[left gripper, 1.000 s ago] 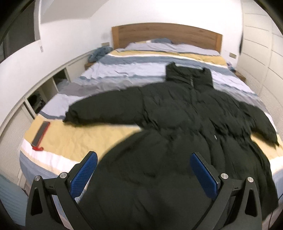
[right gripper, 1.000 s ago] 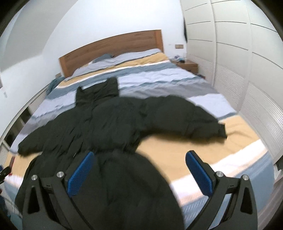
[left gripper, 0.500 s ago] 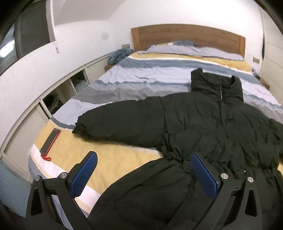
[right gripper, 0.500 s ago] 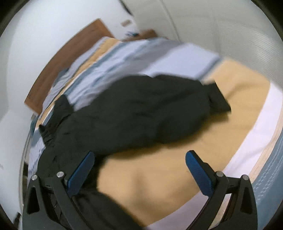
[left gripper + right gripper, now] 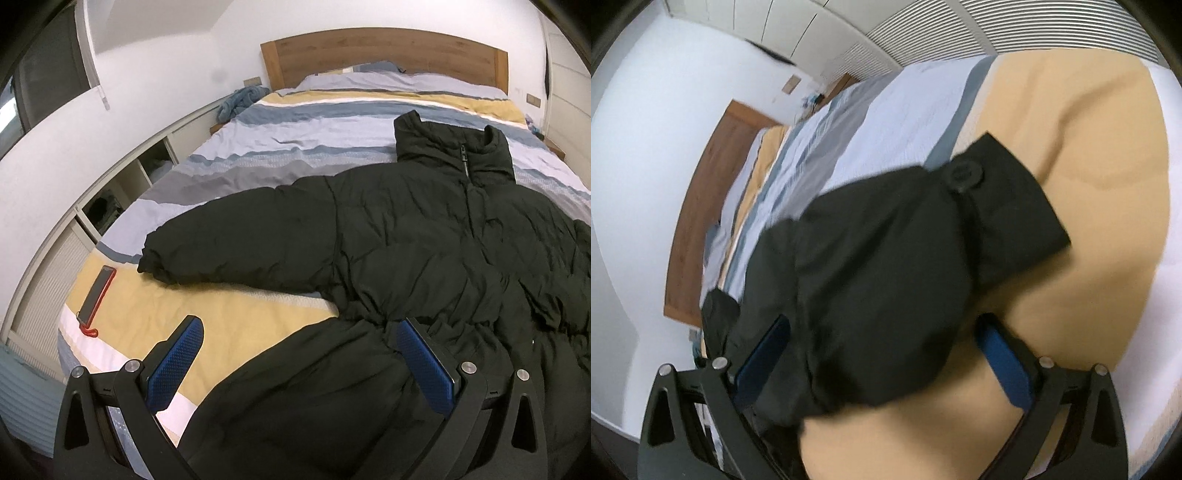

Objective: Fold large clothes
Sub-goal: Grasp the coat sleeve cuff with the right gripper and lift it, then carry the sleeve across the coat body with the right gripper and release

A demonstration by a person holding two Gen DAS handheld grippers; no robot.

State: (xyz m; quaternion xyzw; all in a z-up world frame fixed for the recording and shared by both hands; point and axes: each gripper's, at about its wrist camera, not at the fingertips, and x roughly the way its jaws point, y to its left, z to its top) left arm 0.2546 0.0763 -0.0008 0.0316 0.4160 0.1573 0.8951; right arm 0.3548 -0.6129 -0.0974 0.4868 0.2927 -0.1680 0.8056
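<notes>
A long black puffer coat [image 5: 424, 240] lies spread face up on the striped bed [image 5: 314, 144], collar toward the headboard, its left sleeve [image 5: 236, 243] stretched out to the side. My left gripper [image 5: 299, 354] is open, hovering above the coat's lower hem near the bed's foot. In the right wrist view the coat's right sleeve [image 5: 886, 266] with its buttoned cuff [image 5: 1004, 206] fills the middle. My right gripper [image 5: 882, 350] is open, tilted, with its jaws on either side of the sleeve just above it.
A phone in a red case [image 5: 96, 291] lies on the yellow stripe at the bed's left edge. Open shelves [image 5: 110, 199] line the left wall. A wooden headboard [image 5: 384, 51] stands at the far end. Wardrobe doors [image 5: 923, 40] run along the right side.
My right gripper has swung right, rolled, and dropped close over the right sleeve. My left gripper has shifted left, so the left sleeve and phone show more fully.
</notes>
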